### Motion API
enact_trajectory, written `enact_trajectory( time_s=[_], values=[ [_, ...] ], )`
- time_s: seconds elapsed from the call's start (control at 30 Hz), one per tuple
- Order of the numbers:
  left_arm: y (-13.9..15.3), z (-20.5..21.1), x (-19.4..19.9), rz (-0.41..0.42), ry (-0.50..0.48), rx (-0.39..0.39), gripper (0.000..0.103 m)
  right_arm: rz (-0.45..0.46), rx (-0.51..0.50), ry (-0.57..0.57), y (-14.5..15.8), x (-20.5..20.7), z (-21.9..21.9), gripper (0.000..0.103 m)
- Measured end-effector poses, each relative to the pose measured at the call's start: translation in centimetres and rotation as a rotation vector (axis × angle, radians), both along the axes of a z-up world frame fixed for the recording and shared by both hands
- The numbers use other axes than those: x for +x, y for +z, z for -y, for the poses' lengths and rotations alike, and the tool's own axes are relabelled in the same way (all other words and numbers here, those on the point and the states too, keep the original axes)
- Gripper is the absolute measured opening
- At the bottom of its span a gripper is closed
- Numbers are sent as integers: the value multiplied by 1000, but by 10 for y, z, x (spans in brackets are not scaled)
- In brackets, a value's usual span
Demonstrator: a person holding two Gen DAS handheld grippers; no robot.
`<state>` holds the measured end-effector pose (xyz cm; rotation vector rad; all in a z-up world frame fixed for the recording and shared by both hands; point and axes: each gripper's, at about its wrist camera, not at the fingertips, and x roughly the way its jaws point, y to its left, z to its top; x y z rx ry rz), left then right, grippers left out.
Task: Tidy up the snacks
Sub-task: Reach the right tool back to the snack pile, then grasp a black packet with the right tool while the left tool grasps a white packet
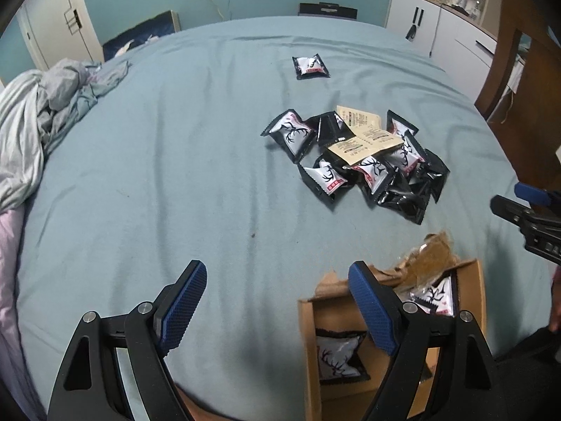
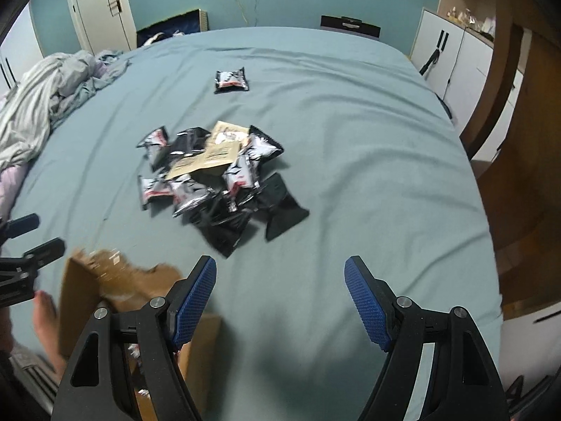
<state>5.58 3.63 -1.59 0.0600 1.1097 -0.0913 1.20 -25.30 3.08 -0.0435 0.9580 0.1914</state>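
While both hand-held grippers (image 1: 277, 301) (image 2: 280, 301) gape empty, torn cardboard box (image 1: 473, 291) holds 2 snack pkts (image 1: 338, 354).

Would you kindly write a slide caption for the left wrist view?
Open left gripper above the bed sheet, beside a torn cardboard box holding snack packets; more packets piled ahead.

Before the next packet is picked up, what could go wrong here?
1. The snack pile is tangled, packets overlapping under a tan paper bag; a grab may lift two or drag others.
2. The cardboard box has a torn flap over its opening, which might block a packet.
3. One packet lies far off alone and could be forgotten.
Both the left gripper and the right gripper are open and empty.
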Motion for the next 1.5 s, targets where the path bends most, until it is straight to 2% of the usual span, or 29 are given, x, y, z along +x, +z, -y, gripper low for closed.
enact_trajectory(
  time_s=[0.27, 0.43, 0.6, 0.73, 0.83, 0.87, 0.9, 0.93, 0.97, 1.0, 1.13, 1.33, 1.5],
  values=[
    [-12, 2, 15, -27, -27, 30, 84, -70, -5, 7, -29, 54, -19, 75],
    [-16, 0, 25, -45, -20, 13, 84, -174, 80, 12, -55, 95, -22, 75],
    [-22, 0, 32, -65, -14, -1, 84, -169, 70, -35, -68, 124, -11, 75],
    [-22, 3, 34, -38, -25, 29, 84, -219, 69, 2, -82, 140, -16, 75],
    [-19, 2, 37, -8, -27, 10, 84, -225, 81, 20, -93, 147, -21, 75],
    [-16, 2, 38, 11, -24, 3, 84, -221, 102, 26, -94, 149, -21, 73],
    [-14, 1, 39, 27, -23, -3, 84, -217, 117, 31, -94, 150, -21, 62],
    [-12, 0, 42, 45, -23, -7, 84, -214, 123, 35, -94, 151, -21, 44],
    [-12, 0, 44, 51, -24, -8, 84, -213, 119, 35, -93, 149, -21, 35],
    [-14, -1, 47, 53, -26, -10, 84, -209, 115, 35, -91, 148, -20, 31],
    [-28, -7, 56, 18, -19, -18, 84, -158, 117, 18, -78, 138, -17, 28],
    [-39, -15, 70, -30, -5, -60, 84, -23, 203, 28, -32, 107, -14, 28],
    [-47, -1, 96, -72, -66, -81, 84, -4, 276, 81, -14, 67, -9, 28]
  ],
)
